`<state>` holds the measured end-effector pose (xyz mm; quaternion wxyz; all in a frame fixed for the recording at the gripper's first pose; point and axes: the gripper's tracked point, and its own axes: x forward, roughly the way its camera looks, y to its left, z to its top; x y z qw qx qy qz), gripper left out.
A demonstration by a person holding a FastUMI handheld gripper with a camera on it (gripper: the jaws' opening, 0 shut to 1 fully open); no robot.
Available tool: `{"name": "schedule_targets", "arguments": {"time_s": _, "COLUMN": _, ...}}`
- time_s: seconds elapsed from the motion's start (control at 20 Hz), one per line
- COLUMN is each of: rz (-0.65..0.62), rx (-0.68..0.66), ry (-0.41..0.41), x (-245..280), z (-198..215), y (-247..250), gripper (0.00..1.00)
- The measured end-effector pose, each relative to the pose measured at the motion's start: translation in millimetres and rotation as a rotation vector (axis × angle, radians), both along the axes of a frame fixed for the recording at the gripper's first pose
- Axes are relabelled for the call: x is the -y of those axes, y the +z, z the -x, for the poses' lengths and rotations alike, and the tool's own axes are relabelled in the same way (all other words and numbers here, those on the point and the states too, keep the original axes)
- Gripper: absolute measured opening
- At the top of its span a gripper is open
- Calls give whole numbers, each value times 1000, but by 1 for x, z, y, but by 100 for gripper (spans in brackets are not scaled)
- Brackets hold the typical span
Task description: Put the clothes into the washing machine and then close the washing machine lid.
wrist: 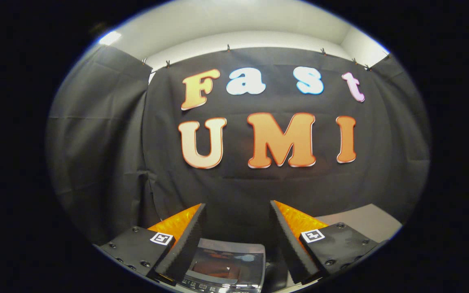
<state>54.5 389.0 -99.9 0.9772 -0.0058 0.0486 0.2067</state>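
Both fingers of the tongs (238, 211) gape wide, empty, above the washing machine (226, 264), its closed lid facing up.

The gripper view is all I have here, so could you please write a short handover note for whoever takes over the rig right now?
Gripper: open, fingers spread wide with nothing between them, held up and aimed at the booth's black cloth wall.
Washing machine: low between the fingers, a small top-loader; its glass lid appears to lie flat, so it looks closed, though little of it shows.
Clothes: I cannot place them from here.
Done: nothing I can confirm.
Left: find the clothes, open the lid if it is indeed shut, load them, then close the lid.
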Motion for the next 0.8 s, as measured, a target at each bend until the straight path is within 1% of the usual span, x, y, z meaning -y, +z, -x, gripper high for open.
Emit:
{"name": "schedule_targets", "arguments": {"time_s": 0.25, "rz": -39, "rx": 74, "ry": -38, "x": 51, "z": 25, "y": 53, "gripper": 99}}
{"name": "schedule_targets", "arguments": {"time_s": 0.35, "rz": -42, "rx": 90, "ry": -53, "x": 73, "z": 36, "y": 66, "gripper": 99}}
{"name": "schedule_targets", "arguments": {"time_s": 0.45, "rz": -36, "rx": 99, "ry": -64, "x": 93, "z": 47, "y": 75, "gripper": 99}}
{"name": "schedule_targets", "arguments": {"time_s": 0.6, "rz": -13, "rx": 101, "ry": -75, "x": 126, "z": 69, "y": 74, "gripper": 99}}
{"name": "schedule_targets", "arguments": {"time_s": 0.8, "rz": 30, "rx": 132, "ry": -128, "x": 162, "z": 82, "y": 83, "gripper": 99}}
